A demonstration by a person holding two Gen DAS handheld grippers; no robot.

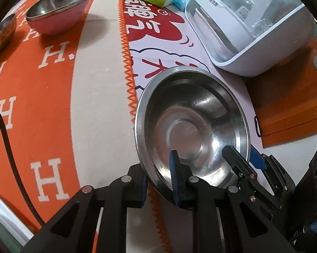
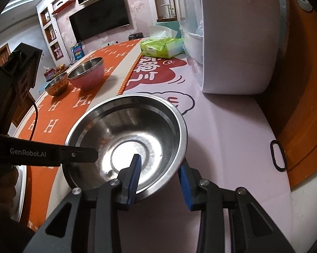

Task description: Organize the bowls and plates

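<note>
two grippers are pinching one steel bowl by its rim, low centre in both views. left gripper is clamping the near-left rim; its outer pad is hiding behind the bowl wall. right gripper is straddling the near-right rim, one pad inside, one outside; pad contact is hard to make out. the bowl is sitting across the orange zigzag cloth edge. open cloth is lying at left. pink bowl and gold bowl are sitting upper left, the gold one getting cropped in the left wrist view. only the right wrist view is showing the tv.
</note>
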